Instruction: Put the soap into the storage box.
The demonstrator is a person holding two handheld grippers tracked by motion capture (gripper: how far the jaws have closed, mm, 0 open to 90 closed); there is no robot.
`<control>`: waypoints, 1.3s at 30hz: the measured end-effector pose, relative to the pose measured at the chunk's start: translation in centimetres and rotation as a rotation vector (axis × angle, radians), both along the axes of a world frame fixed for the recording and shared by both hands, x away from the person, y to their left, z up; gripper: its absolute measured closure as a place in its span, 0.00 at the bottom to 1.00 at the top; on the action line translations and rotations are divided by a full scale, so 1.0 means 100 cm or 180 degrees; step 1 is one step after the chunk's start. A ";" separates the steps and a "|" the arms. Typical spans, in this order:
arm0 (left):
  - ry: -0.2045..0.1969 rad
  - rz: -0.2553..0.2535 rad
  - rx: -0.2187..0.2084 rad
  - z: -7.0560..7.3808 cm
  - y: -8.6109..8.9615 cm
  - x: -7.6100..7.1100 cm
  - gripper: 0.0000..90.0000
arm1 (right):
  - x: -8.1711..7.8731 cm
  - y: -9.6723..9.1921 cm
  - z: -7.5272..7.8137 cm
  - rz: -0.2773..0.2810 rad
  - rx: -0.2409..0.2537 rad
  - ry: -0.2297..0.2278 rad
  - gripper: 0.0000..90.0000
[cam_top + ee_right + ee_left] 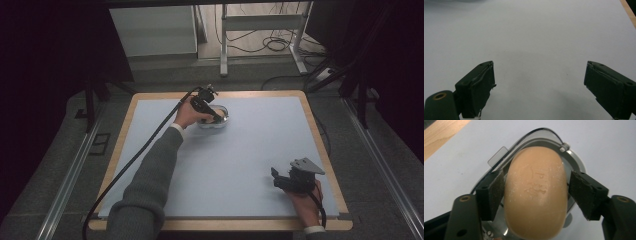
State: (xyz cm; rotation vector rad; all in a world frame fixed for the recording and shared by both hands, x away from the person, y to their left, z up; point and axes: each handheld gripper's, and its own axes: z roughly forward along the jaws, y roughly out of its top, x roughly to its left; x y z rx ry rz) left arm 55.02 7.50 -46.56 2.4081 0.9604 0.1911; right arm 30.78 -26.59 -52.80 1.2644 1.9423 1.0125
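A peach-coloured bar of soap [536, 195] with a stamped mark lies in a shiny metal soap dish [577, 161] at the far middle of the table. My left gripper [535, 182] is open and straddles the bar: its left pad touches or nearly touches the soap, and a thin gap shows at the right pad. From above, the left gripper [216, 115] sits over the soap dish [223, 123]. At the near right corner my right gripper [280, 179] rests low. Its jaws stand wide open over bare mat, with nothing between them [539, 75].
A pale mat [240, 150] covers the table, and a wooden border [320, 140] runs around it. The left gripper's cable [145, 147] trails back across the table's left edge. A white desk frame [260, 30] and floor cables lie beyond the far side.
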 end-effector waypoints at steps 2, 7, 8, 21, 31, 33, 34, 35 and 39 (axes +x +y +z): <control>-0.0021 0.0002 -0.0034 0.002 0.002 -0.003 0.29 | 0.000 0.000 0.000 0.0002 0.0003 0.0005 0.11; -0.0070 0.0030 -0.0117 0.007 0.005 -0.013 0.27 | 0.000 0.001 0.000 0.0001 -0.0019 0.0003 0.11; -0.0076 0.0037 -0.0130 0.008 0.006 -0.015 0.26 | 0.000 0.001 0.000 0.0000 -0.0021 0.0005 0.11; -0.0217 0.0052 -0.0218 0.020 0.020 -0.044 0.25 | 0.000 0.001 0.000 0.0001 -0.0019 0.0000 0.11; -0.0302 0.0120 -0.0258 0.018 0.039 -0.074 0.24 | 0.000 0.001 0.000 0.0004 -0.0017 0.0003 0.11; -0.0332 0.0124 -0.0285 0.018 0.043 -0.081 0.24 | 0.000 0.000 0.000 0.0007 -0.0015 0.0005 0.11; -0.0347 0.0125 -0.0284 0.017 0.045 -0.085 0.24 | 0.000 0.000 0.000 0.0007 -0.0015 0.0004 0.11; -0.0363 0.0130 -0.0289 0.017 0.047 -0.088 0.24 | 0.000 0.000 0.000 0.0008 -0.0015 0.0005 0.11; -0.0406 0.0131 -0.0348 0.013 0.058 -0.108 0.23 | 0.000 0.000 0.000 0.0006 -0.0016 0.0002 0.11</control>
